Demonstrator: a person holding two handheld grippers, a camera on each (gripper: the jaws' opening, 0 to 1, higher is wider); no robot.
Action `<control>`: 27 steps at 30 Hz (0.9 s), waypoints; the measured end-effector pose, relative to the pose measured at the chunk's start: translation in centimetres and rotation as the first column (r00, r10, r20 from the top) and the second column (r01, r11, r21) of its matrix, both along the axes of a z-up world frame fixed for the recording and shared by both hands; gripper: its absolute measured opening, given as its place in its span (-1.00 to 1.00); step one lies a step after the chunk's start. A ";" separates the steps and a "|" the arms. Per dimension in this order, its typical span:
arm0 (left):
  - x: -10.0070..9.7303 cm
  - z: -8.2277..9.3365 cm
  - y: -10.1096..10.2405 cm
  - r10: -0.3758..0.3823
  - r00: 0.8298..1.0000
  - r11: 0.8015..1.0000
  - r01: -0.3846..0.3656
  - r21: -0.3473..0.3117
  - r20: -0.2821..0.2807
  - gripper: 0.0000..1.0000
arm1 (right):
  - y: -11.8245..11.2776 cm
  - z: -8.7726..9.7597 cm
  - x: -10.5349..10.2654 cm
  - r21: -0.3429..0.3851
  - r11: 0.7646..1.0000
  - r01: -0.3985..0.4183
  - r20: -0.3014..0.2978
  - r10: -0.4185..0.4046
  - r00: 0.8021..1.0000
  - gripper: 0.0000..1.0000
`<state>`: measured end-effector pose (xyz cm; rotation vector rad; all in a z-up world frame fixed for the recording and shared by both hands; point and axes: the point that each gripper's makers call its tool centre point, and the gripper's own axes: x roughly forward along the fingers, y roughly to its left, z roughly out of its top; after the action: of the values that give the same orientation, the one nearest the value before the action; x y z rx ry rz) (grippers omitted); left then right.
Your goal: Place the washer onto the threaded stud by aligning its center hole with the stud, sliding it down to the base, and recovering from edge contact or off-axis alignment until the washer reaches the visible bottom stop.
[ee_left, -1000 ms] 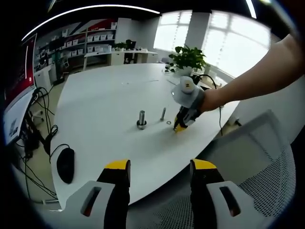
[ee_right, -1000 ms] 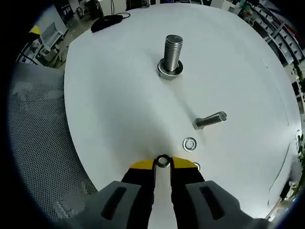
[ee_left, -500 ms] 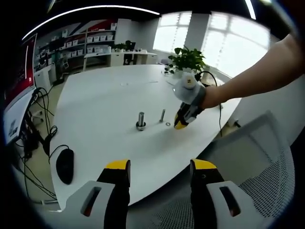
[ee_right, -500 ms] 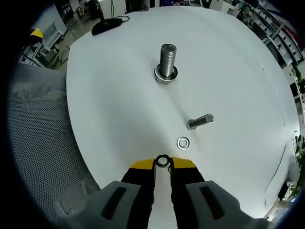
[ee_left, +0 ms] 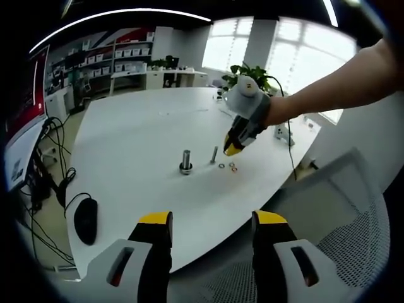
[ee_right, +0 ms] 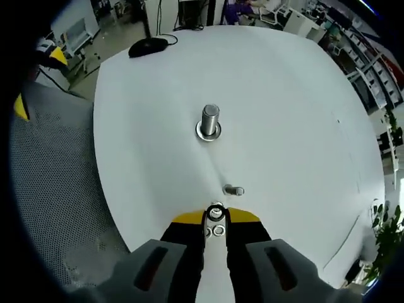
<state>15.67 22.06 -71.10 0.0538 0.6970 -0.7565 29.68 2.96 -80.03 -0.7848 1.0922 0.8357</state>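
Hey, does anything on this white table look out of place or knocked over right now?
One smaller bolt lies tipped on its side between the upright threaded stud and the right gripper, which holds a washer. Two loose washers lie nearby.

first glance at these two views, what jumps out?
The right gripper, raised above the white table, pinches a small washer at its yellow tips. Ahead of it on the table the threaded stud stands upright on its base, with a loose bolt lying on its side between the two. In the left gripper view, the left gripper hangs open off the table's near edge, near a black mouse.
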 end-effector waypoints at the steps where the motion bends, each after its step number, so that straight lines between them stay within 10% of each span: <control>1: 0.0 0.0 0.0 -0.001 1.000 1.000 0.001 0.001 0.000 -0.02 | 0.0 0.2 0.2 0.001 1.000 0.000 0.005 0.000 1.000 -0.74; 27: -0.1 -0.2 0.2 0.001 1.000 1.000 -0.001 0.017 -0.006 -0.02 | 0.5 -0.3 2.3 0.012 1.000 -0.016 0.010 0.016 1.000 -0.73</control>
<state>15.58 22.23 -71.33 0.0665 0.7090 -0.7501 31.93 3.48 -80.36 -0.7878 1.0725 0.8498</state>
